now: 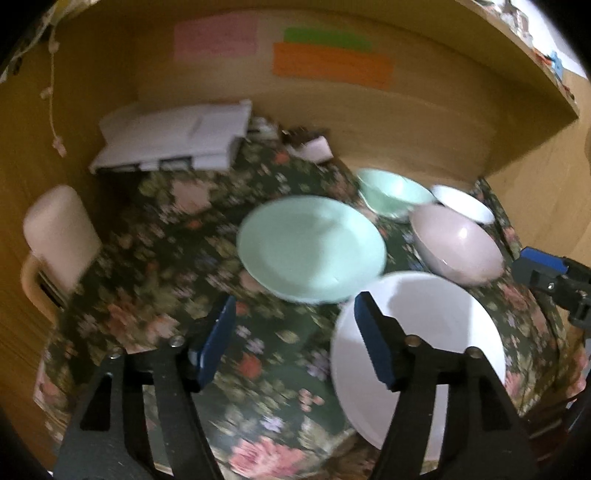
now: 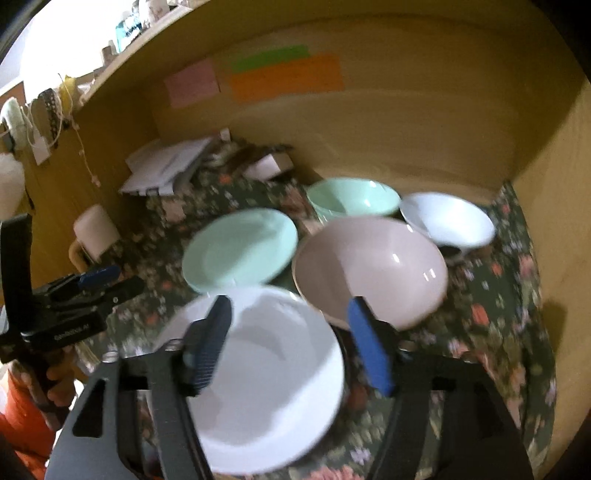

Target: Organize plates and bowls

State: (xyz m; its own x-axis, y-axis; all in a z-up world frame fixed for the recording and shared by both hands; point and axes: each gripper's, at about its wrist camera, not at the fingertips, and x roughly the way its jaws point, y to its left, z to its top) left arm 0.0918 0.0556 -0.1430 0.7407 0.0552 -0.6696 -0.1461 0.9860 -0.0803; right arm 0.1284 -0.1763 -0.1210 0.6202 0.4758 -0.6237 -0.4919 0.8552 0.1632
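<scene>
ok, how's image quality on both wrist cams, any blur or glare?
Left wrist: motion blur smears the floral tablecloth and mint plate; dim, warm light. Right wrist: similar blur, glare spots inside the pink bowl, blown-out window at top left.

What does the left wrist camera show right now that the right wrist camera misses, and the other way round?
Only the left wrist view shows the right gripper from outside, at its right edge.

Only the right wrist view shows the left gripper from outside, with the hand holding it and clutter on the top shelf.

Both show the white plate, mint plate, pink bowl, mint bowl, small white bowl and floral cloth.
</scene>
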